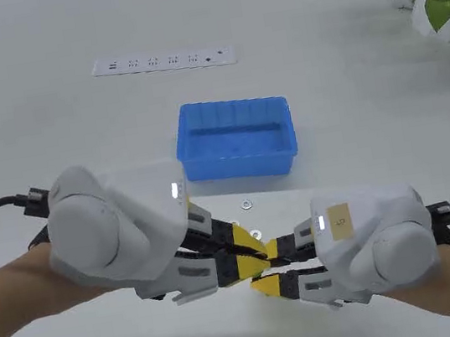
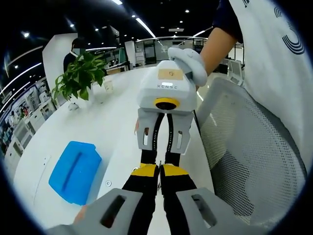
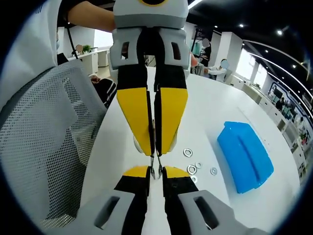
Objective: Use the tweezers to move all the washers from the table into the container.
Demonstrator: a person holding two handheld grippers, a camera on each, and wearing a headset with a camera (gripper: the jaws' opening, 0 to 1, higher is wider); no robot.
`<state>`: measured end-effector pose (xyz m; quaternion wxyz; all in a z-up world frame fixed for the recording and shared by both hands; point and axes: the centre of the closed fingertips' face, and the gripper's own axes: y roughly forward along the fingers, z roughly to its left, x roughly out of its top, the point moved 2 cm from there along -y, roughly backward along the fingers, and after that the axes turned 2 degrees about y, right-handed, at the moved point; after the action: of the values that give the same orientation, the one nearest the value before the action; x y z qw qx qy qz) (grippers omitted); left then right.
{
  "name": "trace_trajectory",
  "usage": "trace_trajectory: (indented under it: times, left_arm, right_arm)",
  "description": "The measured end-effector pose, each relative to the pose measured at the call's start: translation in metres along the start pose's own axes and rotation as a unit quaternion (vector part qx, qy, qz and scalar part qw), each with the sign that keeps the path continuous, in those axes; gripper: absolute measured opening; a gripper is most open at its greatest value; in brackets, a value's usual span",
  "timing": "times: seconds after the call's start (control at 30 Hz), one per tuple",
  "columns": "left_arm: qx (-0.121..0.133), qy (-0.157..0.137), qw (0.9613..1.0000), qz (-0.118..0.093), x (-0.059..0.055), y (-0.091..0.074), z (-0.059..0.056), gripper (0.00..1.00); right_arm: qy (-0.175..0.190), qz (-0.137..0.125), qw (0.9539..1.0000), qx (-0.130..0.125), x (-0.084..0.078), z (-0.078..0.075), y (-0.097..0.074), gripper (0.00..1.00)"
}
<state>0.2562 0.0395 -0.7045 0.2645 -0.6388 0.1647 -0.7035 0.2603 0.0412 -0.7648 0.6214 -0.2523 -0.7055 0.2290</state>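
The left gripper [image 3: 155, 147] jaws are pressed together on the thin metal tweezers [image 3: 153, 139], and the right gripper [image 3: 155, 172] jaws pinch the same tweezers tip-to-tip. Washers [image 3: 191, 170] lie on the white table [image 3: 205, 112] just beside the jaws. The blue container [image 3: 244, 154] sits near, beyond the washers.

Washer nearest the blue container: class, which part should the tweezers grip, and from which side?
Probably its band: one tweezers tip through the hole, one outside the rim, coming from above. The washer lies flat on the table, so its thin edge offers little from the side.
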Motion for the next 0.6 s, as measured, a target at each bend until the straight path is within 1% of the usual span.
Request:
trace_trajectory:
  times: [0.07,0.27,0.37,0.4,0.43,0.47,0.53,0.57,0.6]
  left_arm:
    - [0.0,0.003,1.0,0.0,0.0,0.0,0.0,0.06]
    - [0.0,-0.004,1.0,-0.002,0.0,0.0,0.003,0.06]
    - [0.005,-0.005,1.0,-0.005,-0.001,0.002,0.006,0.06]
    - [0.007,-0.003,1.0,-0.003,-0.002,0.003,0.006,0.06]
    - [0.007,0.008,0.9999,0.009,-0.006,0.003,0.007,0.07]
    - [0.004,0.023,0.9992,0.032,-0.013,0.004,0.006,0.07]
    - [0.003,0.015,0.9996,0.022,-0.011,0.004,0.004,0.07]
    - [0.002,0.007,0.9998,0.02,-0.011,0.003,0.004,0.07]
    - [0.001,0.006,0.9998,0.02,-0.011,0.003,0.004,0.07]
  right_arm:
    - [-0.017,0.005,0.9998,-0.005,0.0,0.0,0.002,0.11]
    - [-0.003,0.002,1.0,0.001,0.0,-0.002,0.002,0.1]
    - [-0.006,0.004,1.0,0.0,-0.001,-0.003,0.003,0.09]
    - [-0.006,0.003,1.0,-0.001,-0.001,-0.003,0.003,0.09]
    - [-0.005,0.001,1.0,-0.002,-0.001,-0.003,0.003,0.09]
    - [-0.004,0.001,1.0,-0.002,-0.001,-0.003,0.003,0.09]
    - [-0.005,0.002,1.0,-0.002,0.0,-0.003,0.004,0.09]
    - [-0.007,0.002,1.0,-0.002,0.0,-0.002,0.004,0.09]
    - [-0.009,0.001,1.0,-0.002,0.0,-0.002,0.004,0.09]
